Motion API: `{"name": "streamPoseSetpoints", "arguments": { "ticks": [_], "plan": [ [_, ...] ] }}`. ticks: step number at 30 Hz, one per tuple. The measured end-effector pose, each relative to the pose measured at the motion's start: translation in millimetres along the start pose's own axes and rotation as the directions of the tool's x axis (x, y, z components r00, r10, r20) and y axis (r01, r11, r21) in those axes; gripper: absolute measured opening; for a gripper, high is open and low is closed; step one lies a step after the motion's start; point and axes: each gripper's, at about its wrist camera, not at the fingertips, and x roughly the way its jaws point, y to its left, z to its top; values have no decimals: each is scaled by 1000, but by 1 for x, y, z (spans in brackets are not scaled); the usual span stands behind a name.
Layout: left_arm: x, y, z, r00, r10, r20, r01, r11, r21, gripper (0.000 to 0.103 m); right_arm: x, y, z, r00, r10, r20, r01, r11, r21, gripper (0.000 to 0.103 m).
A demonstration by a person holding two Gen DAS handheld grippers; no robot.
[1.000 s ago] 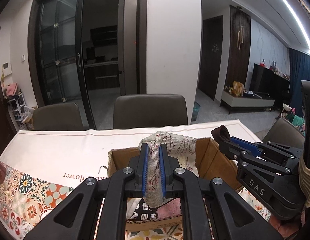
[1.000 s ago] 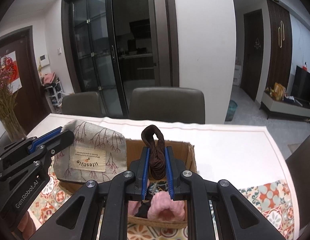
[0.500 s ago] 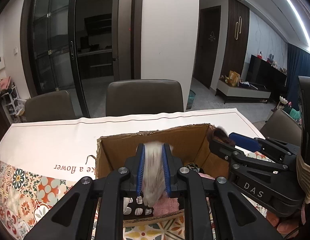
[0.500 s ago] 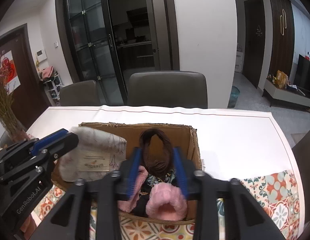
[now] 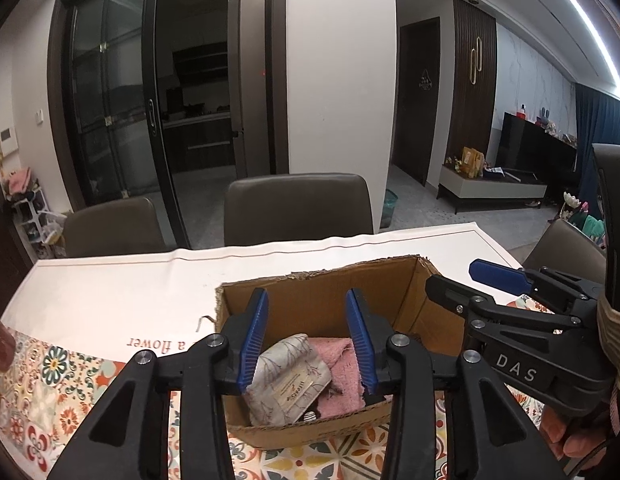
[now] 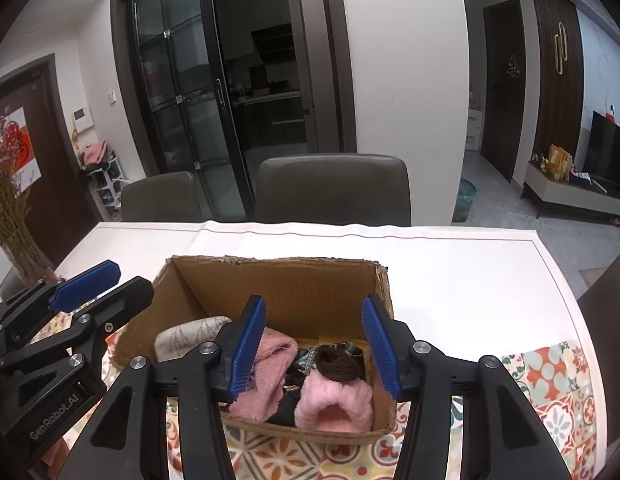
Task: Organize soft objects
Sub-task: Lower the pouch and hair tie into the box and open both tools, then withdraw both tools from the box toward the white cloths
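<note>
An open cardboard box point(image 5: 321, 300) point(image 6: 278, 284) stands on the table and holds several soft items. The beige branch-print pouch point(image 5: 288, 376) point(image 6: 182, 338) lies loose at its left side, beside a pink towel point(image 5: 337, 376) point(image 6: 266, 364). The brown sock point(image 6: 337, 366) rests on a pink fluffy piece point(image 6: 333, 402). My left gripper point(image 5: 308, 344) hovers over the pouch, its jaws opening, nothing pressed between them. Over the box's right half my right gripper point(image 6: 313, 350) point(image 5: 485, 280) has its jaws opening too, empty.
The table carries a white cloth point(image 6: 449, 276) and a patterned tile mat point(image 5: 50, 384) point(image 6: 549, 384). Two grey chairs point(image 5: 298, 208) point(image 6: 333, 190) stand behind it. A vase of dried flowers point(image 6: 10, 216) is at far left.
Both grippers held items above the box a second ago; the left let go of the beige pouch and the right the brown sock, and both items now lie in the box.
</note>
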Motion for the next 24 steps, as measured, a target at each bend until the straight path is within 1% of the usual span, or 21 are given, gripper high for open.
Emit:
{"name": "streamPoseSetpoints", "arguments": {
  "ticks": [4,7,17,24],
  "plan": [
    [-16,0,-2,1000,19,22,-20,1000,11,45,-10,2,0,1000,5,19,-5,1000,-2,52],
    [-27,2,-5,999,26,31,-26,1000,13,45,-18,6,-1,999,15,29,-14,1000,-4,52],
    [-57,16,-20,997,65,28,-65,998,1,46,-47,24,-10,997,40,65,-38,999,-24,52],
    [-76,24,-42,995,98,18,-98,995,-7,49,-59,39,-20,996,64,70,-61,997,-45,52]
  ]
}}
